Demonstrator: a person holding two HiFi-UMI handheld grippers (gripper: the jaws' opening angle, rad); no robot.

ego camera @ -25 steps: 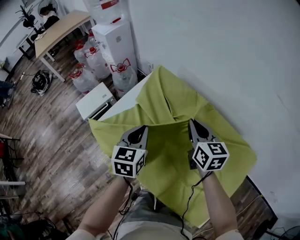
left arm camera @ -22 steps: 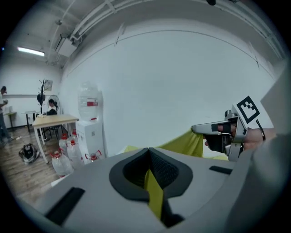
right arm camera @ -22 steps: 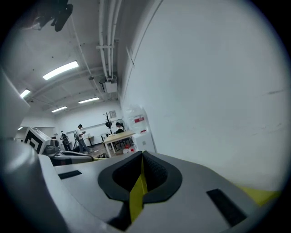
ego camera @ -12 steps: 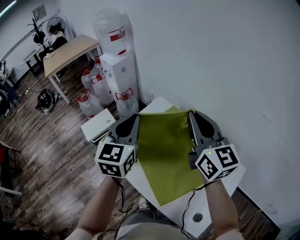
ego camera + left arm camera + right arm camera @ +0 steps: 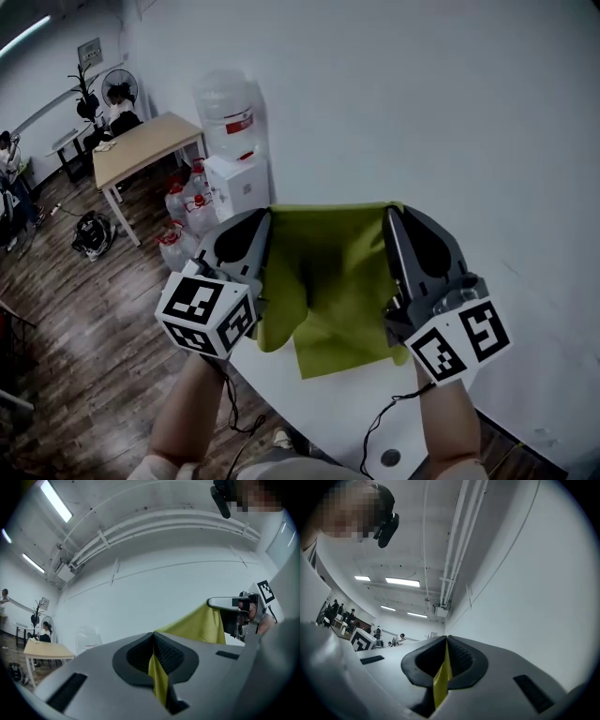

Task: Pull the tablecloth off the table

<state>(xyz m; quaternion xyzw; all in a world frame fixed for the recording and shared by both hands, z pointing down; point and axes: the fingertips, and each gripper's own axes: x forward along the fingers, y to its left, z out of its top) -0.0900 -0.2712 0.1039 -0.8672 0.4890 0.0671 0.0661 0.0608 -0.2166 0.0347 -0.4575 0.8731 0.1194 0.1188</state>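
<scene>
Two pinching tablecloth: left hand-held gripper, right hand-held gripper | table below | dispenser beyond

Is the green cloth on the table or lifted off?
Lifted. The cloth hangs from the left gripper and right gripper, both shut on its top edge, over the white table; bottom-edge contact: cannot tell.

No legible text, red label on the water bottle too small to read

Tablecloth olive-green; table white; floor seemingly brown wood.
</scene>
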